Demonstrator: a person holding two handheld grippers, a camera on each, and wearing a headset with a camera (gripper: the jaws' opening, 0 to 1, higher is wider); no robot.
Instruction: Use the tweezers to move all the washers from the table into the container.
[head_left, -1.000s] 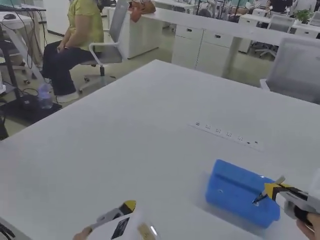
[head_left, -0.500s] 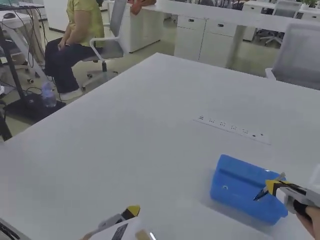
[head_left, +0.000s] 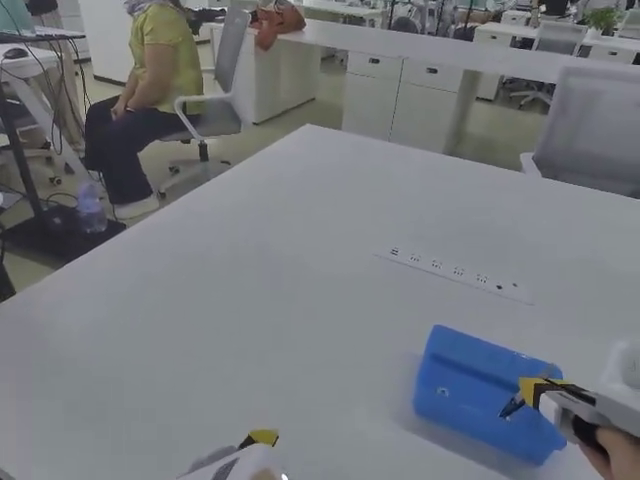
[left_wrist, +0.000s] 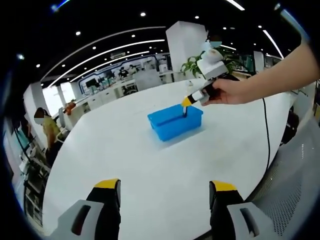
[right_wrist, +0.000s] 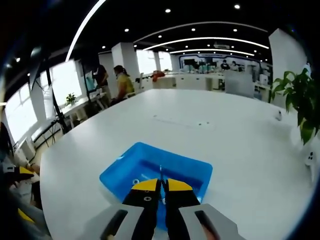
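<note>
White table (head_left: 250, 320) bears an open, shallow blue plastic container (head_left: 462, 383).

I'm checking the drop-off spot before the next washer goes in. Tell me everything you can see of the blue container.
The container is a bright blue, open-topped rectangular tray, plastic by its look, with low walls and rounded corners. It sits flat on the white table, to the person's right. A small ring, likely a washer, lies on its floor. The right gripper hovers above it, with the tweezers pointing down inside. I cannot tell whether they touch the floor.
</note>
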